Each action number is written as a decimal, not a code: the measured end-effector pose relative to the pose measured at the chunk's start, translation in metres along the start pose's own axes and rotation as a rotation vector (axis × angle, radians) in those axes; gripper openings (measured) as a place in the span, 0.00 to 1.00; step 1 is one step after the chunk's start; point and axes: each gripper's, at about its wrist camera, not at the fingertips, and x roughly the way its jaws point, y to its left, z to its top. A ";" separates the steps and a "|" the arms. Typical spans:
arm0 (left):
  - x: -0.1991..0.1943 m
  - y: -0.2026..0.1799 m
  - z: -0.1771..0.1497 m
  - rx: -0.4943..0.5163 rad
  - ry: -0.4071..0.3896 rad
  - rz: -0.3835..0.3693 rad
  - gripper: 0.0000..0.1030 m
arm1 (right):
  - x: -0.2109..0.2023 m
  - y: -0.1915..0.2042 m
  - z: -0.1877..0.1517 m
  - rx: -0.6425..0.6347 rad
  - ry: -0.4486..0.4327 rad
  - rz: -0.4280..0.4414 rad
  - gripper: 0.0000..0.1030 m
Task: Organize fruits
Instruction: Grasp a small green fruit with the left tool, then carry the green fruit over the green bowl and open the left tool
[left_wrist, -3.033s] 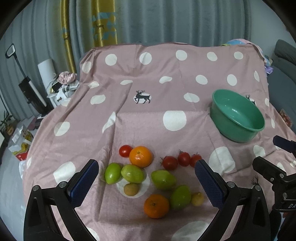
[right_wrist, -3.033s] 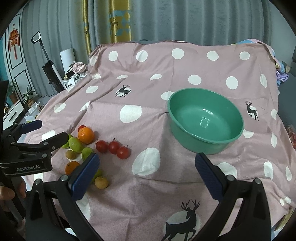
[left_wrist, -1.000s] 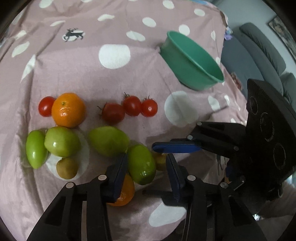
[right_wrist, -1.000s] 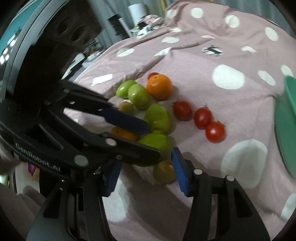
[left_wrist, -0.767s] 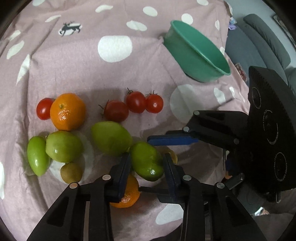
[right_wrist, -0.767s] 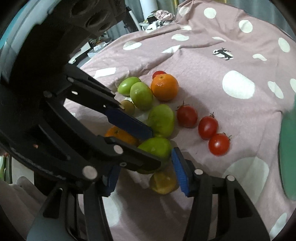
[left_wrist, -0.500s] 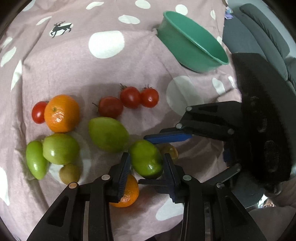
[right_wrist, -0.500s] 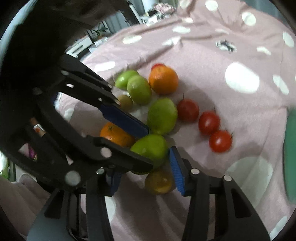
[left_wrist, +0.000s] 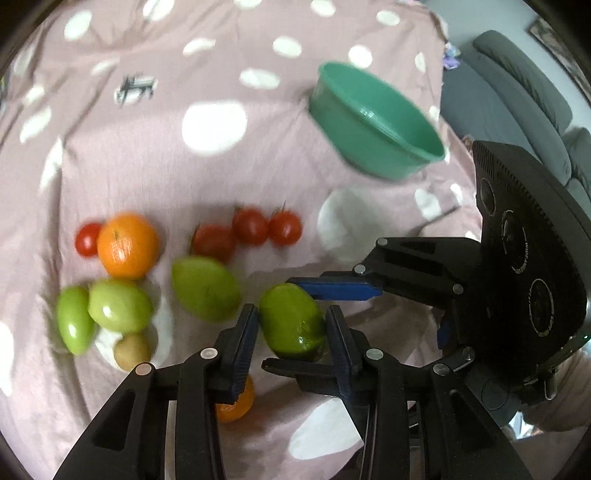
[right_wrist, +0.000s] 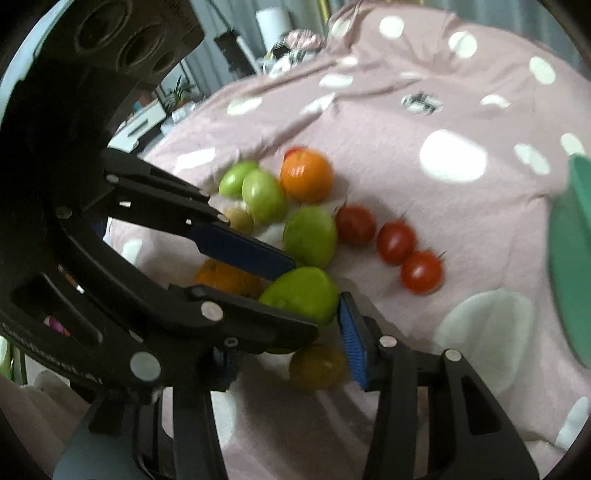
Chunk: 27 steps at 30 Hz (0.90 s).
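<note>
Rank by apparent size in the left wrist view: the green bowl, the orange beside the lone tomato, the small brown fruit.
1. green bowl, though it lies farthest from the camera
2. orange
3. small brown fruit, smallest although it sits nearest

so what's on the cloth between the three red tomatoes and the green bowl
Nothing but bare cloth: the stretch from the tomatoes to the green bowl holds only a white dot. The left wrist view shows it.

Grey sofa (left_wrist: 517, 85) beside spotted pink cloth (left_wrist: 147, 166)

pink polka-dot cloth (left_wrist: 140, 173), green bowl (left_wrist: 373, 122)
</note>
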 end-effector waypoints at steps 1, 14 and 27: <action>-0.005 -0.005 0.004 0.016 -0.021 0.009 0.37 | -0.007 -0.001 0.002 -0.001 -0.021 -0.010 0.46; -0.018 -0.082 0.085 0.217 -0.252 0.023 0.37 | -0.099 -0.050 0.023 0.032 -0.280 -0.235 0.46; 0.052 -0.103 0.151 0.231 -0.258 -0.105 0.37 | -0.116 -0.148 0.009 0.191 -0.285 -0.372 0.46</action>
